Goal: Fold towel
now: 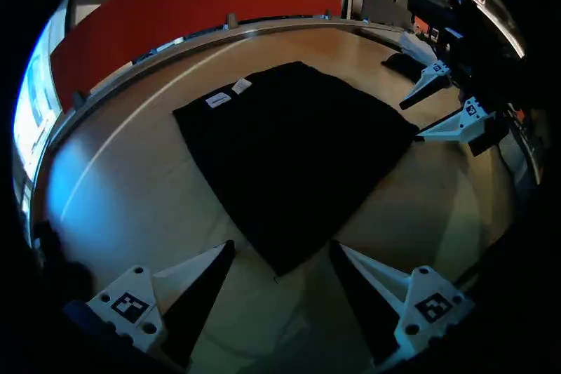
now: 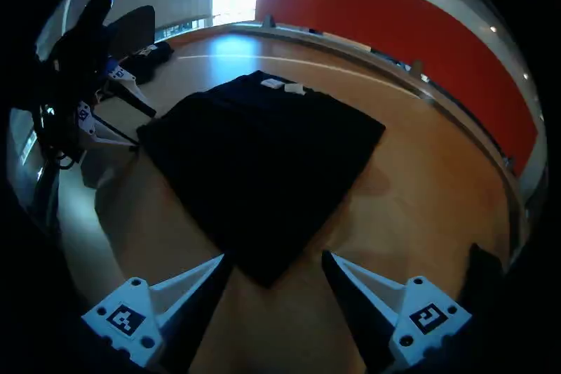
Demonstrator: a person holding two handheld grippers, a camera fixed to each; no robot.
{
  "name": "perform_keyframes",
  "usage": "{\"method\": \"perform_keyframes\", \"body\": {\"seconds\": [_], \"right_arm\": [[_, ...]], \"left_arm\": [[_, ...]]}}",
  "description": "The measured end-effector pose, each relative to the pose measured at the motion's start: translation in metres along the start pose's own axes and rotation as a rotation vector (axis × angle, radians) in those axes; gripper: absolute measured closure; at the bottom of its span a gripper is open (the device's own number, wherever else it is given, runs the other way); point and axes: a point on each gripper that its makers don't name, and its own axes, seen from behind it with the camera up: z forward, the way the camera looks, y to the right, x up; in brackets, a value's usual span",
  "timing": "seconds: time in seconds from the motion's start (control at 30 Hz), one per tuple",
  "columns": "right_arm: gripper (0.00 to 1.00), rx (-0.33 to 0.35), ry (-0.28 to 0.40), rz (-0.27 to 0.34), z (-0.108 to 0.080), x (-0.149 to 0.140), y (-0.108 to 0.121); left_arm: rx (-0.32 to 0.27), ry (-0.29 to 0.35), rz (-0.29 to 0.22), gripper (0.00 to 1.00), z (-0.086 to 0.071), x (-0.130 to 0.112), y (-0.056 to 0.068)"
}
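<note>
Towel (image 1: 294, 156) flat on table (image 1: 140, 184); left gripper (image 1: 280, 244), right gripper (image 2: 273, 255) spread.

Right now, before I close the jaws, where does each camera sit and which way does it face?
Left gripper view: rides on the left gripper, looking along its open jaws at one corner of the black towel on the wooden table; the right gripper shows at upper right.
Right gripper view: rides on the right gripper, facing the neighbouring corner between its open jaws; the left gripper shows at upper left.
Shared: towel, its white tags, table, red wall.
</note>
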Motion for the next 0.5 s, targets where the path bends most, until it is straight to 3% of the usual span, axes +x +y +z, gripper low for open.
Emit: {"method": "perform_keyframes", "body": {"seconds": [0.1,0.5], "right_arm": [[0.16,0.018,-0.009,0.002,0.0015,-0.0031,-0.0041],[0.32,0.045,0.002,0.028,0.0026,-0.0041,-0.0088]], "left_arm": [[0.008,0.003,-0.009,0.01,-0.0001,0.0001,0.0005],[0.020,0.000,-0.020,0.07,-0.0003,-0.0001,0.0028]]}}
